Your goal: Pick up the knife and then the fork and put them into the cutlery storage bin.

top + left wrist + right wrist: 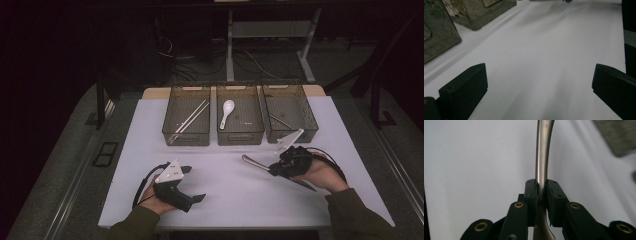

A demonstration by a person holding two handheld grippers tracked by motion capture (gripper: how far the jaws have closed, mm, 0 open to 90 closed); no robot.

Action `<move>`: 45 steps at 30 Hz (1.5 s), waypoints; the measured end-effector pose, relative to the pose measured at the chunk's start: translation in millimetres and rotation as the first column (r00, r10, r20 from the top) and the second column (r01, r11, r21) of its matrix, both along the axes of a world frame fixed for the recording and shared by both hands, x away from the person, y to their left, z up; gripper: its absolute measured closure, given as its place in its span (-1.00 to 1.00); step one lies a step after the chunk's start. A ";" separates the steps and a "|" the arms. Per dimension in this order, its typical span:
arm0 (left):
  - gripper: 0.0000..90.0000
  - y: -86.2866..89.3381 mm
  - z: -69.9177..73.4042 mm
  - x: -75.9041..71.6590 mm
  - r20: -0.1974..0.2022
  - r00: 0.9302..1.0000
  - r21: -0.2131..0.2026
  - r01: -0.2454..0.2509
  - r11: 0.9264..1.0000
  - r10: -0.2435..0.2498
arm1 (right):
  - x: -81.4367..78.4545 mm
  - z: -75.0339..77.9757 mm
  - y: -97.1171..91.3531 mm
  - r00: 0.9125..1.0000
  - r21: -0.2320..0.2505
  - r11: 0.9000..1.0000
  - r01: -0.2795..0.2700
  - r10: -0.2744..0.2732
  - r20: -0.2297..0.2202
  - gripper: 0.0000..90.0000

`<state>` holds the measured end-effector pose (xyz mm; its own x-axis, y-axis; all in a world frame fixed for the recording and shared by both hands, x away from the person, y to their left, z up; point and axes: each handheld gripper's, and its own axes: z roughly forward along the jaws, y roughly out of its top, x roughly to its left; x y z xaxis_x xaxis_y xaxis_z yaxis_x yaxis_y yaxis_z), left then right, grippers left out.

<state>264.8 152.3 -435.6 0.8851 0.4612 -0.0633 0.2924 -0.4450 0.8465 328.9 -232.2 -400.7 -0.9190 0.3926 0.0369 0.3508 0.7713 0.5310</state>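
White cloth covered the table, which carried everything. Three smoky plastic bins stood in a row along its far edge: the left one held chopsticks, the middle one a white spoon, the right one a thin metal piece. Near the front edge, toward the left corner, the left gripper rested with its jaws spread wide, nothing between them. Right of centre, between the bins and the front edge, the right gripper had its jaws clamped tight on a metal utensil, pinched at its handle; its far end pointed toward the table's middle.
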 end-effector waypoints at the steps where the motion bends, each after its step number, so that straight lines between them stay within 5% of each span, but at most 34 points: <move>1: -1.00 0.0 0.0 0.1 0.000 1.000 0.000 0.000 1.000 0.000 | 0.2 2.3 -2.7 1.000 0.014 1.000 0.019 -0.019 0.002 0.76; 6: -1.00 0.0 -0.2 0.4 -0.001 1.000 -0.002 -0.001 1.000 0.001 | 1.7 12.5 -14.8 0.994 0.093 0.990 0.105 -0.106 0.003 0.76; 10: -1.00 0.3 0.0 0.6 -0.003 1.000 0.001 0.000 1.000 0.000 | 5.4 21.0 -26.2 0.982 0.153 0.971 0.184 -0.188 0.014 0.76; 21: -1.00 0.2 -0.6 1.1 -0.007 1.000 -0.001 -0.007 1.000 0.007 | 22.4 46.9 -49.0 0.951 0.236 0.927 0.292 -0.308 0.036 0.76; 33: -1.00 0.6 -0.2 0.8 -0.004 1.000 -0.003 -0.006 1.000 0.006 | 44.8 65.0 -56.8 0.927 0.259 0.901 0.347 -0.372 0.054 0.76; 45: -1.00 0.9 0.1 1.0 -0.003 1.000 -0.009 -0.004 1.000 0.004 | 71.6 75.1 -62.7 0.879 0.287 0.858 0.426 -0.468 0.094 0.76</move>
